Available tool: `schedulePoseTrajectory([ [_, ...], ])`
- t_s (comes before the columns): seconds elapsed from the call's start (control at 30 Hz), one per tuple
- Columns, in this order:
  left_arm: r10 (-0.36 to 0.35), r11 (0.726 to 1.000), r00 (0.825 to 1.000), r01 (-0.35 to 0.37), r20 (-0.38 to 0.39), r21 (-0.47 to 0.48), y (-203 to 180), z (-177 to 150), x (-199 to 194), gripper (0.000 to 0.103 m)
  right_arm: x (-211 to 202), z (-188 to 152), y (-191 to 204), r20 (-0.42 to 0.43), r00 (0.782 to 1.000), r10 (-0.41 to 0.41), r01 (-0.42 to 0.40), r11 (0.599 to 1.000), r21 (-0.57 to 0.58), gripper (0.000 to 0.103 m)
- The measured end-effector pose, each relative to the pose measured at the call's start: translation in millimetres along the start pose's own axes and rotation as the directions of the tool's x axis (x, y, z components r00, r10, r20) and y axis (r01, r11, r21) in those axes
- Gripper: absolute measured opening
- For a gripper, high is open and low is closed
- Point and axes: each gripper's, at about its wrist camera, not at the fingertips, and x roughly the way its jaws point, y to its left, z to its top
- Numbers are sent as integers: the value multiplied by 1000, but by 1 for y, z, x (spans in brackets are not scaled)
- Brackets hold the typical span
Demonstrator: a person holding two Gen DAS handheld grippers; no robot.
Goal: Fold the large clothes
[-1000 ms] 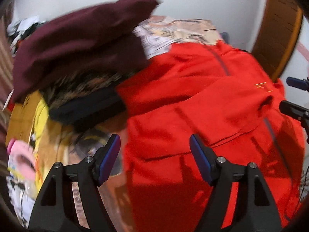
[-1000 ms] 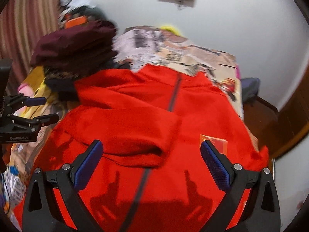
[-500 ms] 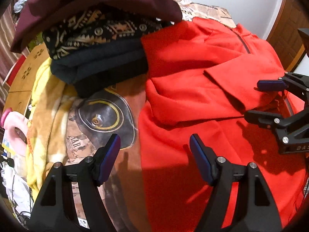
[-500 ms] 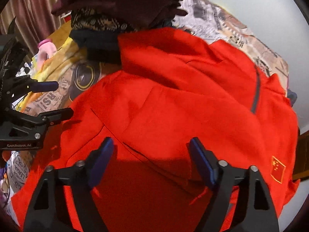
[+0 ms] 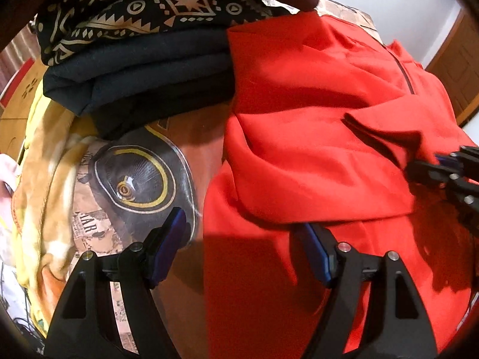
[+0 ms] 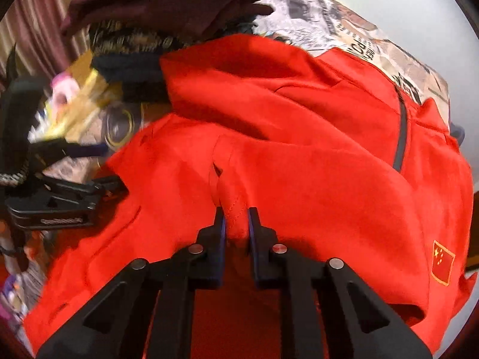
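Note:
A large red jacket (image 5: 314,125) with a dark zip lies spread on the printed bed cover, one sleeve folded across its front. It fills the right wrist view (image 6: 314,155), with a small flag patch (image 6: 443,261) near its right edge. My left gripper (image 5: 242,245) is open, low over the jacket's left edge and the cover. My right gripper (image 6: 236,224) is shut on a bunched fold of the red sleeve; it also shows at the right of the left wrist view (image 5: 443,170).
A stack of folded clothes, dark navy (image 5: 143,71), black with gold pattern (image 5: 155,15) and maroon on top, stands at the jacket's upper left. Yellow fabric (image 5: 45,179) lies at the left. A wooden door (image 5: 458,68) is at the far right.
Both grippers have moved down and closer to the jacket. My right gripper has closed from wide open onto a fold of the sleeve. My left gripper stays open.

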Motion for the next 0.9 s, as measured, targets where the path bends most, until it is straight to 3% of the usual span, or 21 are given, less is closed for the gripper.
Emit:
schedulePoseTrajectory([
  [0.23,65,998,997,-66,39,8,-7,11,-1,75,-56,11,-42,165,984,-62,39,989,140,10],
  [0.3,96,995,992,-97,76,9,-11,14,-7,75,-79,12,-54,220,971,-96,59,983,172,10],
  [0.5,127,992,984,-129,128,7,-18,21,-17,74,-154,3,-105,362,903,-229,110,941,321,10],
  [0.6,87,996,987,-91,134,26,-22,24,-20,47,-177,-10,-129,383,877,-292,131,910,394,10],
  [0.67,45,998,990,-51,131,39,-26,24,-24,13,-187,-22,-147,378,865,-330,144,884,444,10],
  [0.8,54,997,989,-60,141,41,-29,23,-24,6,-189,-47,-168,344,868,-359,143,843,519,9],
  [0.9,47,999,991,-50,123,15,-28,24,-23,5,-179,-72,-179,307,886,-348,124,815,567,9],
])
